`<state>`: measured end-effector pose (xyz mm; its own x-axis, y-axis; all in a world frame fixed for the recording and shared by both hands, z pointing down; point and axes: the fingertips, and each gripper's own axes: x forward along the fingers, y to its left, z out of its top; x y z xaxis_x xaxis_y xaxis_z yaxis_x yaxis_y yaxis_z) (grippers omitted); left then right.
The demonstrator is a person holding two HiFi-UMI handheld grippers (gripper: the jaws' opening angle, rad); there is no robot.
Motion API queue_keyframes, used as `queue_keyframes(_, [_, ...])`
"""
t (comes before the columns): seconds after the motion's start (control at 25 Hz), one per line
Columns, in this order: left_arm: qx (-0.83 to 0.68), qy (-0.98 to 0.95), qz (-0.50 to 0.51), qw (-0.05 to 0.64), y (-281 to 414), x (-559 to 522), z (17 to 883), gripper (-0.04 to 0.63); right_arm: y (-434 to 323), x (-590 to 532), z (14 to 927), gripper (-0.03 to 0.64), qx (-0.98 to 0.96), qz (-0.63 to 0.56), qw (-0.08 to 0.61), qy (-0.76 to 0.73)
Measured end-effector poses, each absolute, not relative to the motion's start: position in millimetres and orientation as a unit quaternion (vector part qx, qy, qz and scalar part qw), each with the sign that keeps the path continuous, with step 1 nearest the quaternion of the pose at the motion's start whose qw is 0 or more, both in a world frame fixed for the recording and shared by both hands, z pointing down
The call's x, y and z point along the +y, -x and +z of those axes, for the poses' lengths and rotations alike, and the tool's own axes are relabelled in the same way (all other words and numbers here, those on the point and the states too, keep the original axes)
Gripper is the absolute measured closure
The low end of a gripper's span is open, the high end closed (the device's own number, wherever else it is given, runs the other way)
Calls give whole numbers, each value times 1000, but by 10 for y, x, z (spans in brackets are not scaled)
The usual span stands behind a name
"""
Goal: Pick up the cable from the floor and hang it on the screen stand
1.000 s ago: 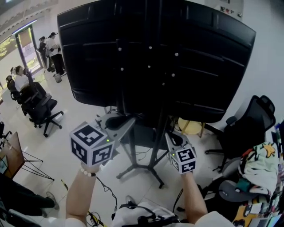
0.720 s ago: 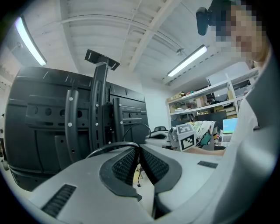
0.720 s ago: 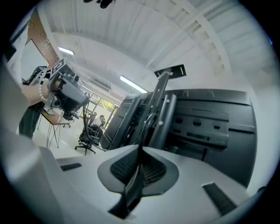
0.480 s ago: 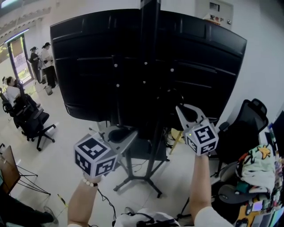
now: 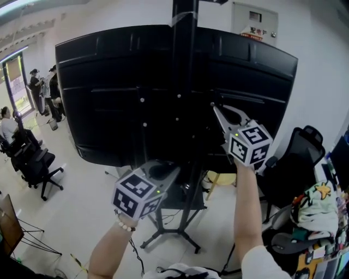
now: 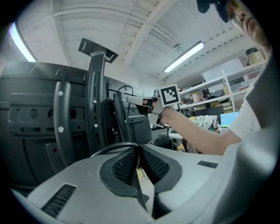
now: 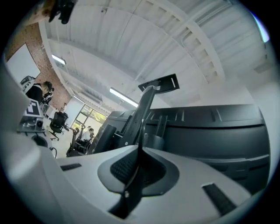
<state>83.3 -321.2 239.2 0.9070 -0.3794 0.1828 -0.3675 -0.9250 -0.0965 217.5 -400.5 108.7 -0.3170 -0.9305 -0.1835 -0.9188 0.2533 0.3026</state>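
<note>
Cable [image 6: 114, 145] pinched by left hand-held gripper [image 6: 140, 148], right hand-held gripper [image 7: 141, 148], near screen stand [image 5: 184, 54].

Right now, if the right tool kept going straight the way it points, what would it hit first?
Probably the stand's upright post on the back of the screen; the right tool aims at it, though depth is unclear.

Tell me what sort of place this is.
Probably an open-plan office or lab workspace: a big screen on a floor stand, swivel office chairs, and stocked shelves under strip lights.
</note>
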Motion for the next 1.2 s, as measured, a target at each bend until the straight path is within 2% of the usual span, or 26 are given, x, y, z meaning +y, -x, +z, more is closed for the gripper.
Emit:
queue_keyframes(0.24, [236,968,-62,62,-769,-3587,2006,578,-2357,-4166,783,595,-781,-171,-15,-601])
queue_keyframes(0.4, [258,963,-27,70,-688,-3744,1716,578,-2699,-4298,708,595,-765,-115,-36,-632])
queue_keyframes(0.64, [249,965,-24,77,-805,-3786,1573,578,-3138,-4242,1153,594,-728,-70,3,-682])
queue_keyframes(0.8, [239,970,-17,49,-928,-3801,1713,578,-3311,-4156,1638,591,-724,-36,19,-689])
queue_keyframes(0.96, [236,972,-18,7,-983,-3762,2013,577,-3077,-4104,2245,586,-758,-7,49,-651])
queue_keyframes(1.2, [252,966,-29,-48,-994,-3570,2554,575,-2773,-3906,2308,563,-763,-59,60,-641])
